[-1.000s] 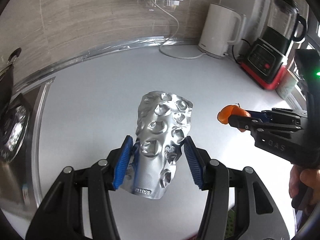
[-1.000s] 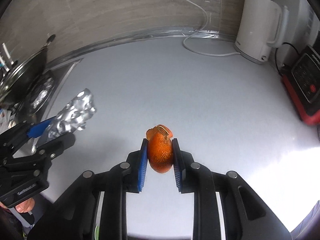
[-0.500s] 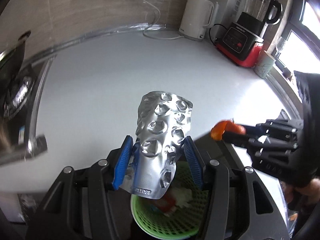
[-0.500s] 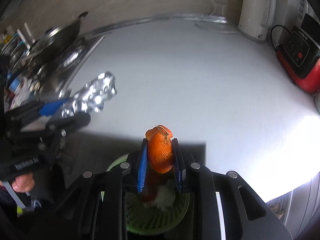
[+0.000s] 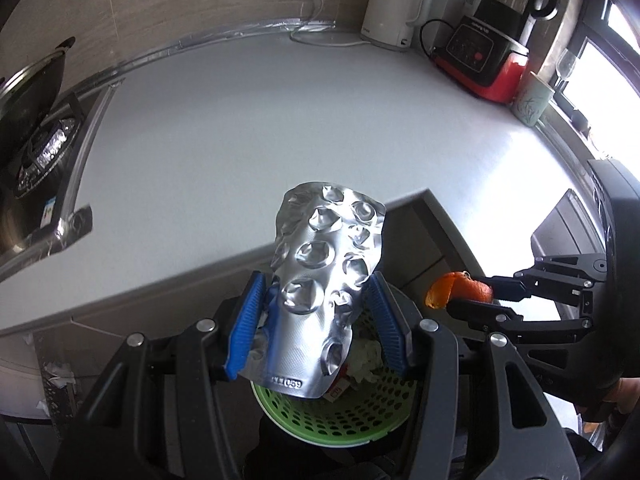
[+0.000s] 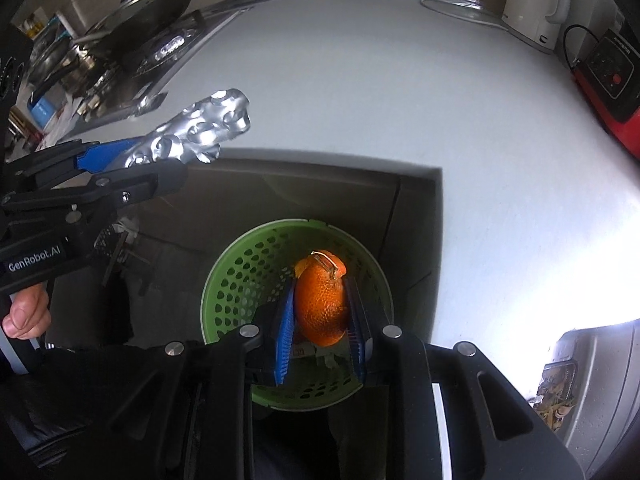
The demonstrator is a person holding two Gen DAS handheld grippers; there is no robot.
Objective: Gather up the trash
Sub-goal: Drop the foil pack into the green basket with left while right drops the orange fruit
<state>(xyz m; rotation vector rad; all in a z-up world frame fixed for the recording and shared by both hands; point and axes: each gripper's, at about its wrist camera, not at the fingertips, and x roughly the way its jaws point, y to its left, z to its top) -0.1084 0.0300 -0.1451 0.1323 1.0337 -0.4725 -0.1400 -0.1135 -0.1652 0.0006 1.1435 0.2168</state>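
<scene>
- Both grippers have travelled off the white counter [image 5: 280, 128] since one second ago; before, only the counter lay under them, and now the green perforated waste basket [image 6: 236, 280] is below, past the counter edge.
- My left gripper [image 5: 316, 316] holds the silver blister pack [image 5: 324, 280] between its blue pads [image 5: 248, 320]. The jaws stand about half open, closed on the sides of the pack, and this grip is the same as before.
- From the left wrist camera the pack stands up out of the jaws, with its lower end over the basket [image 5: 352, 412] and its upper end in front of the counter edge.
- In the right wrist camera the same pack [image 6: 196, 132] shows at the left, sticking out of the left gripper [image 6: 160, 160], and a hand [image 6: 24, 316] grips the handle below.
- My right gripper [image 6: 320, 312] has the orange peel [image 6: 322, 304] between its blue pads [image 6: 285, 328], directly above the inside of the basket. Its jaws are just starting to open, and the peel is between them, touching both pads as far as I can see.
- Some crumpled paper and a red-and-white wrapper [image 5: 340, 384] already lie in the basket.
- At the far side of the counter stand a white kettle [image 5: 394, 8] and a red-and-black blender [image 5: 492, 52].
</scene>
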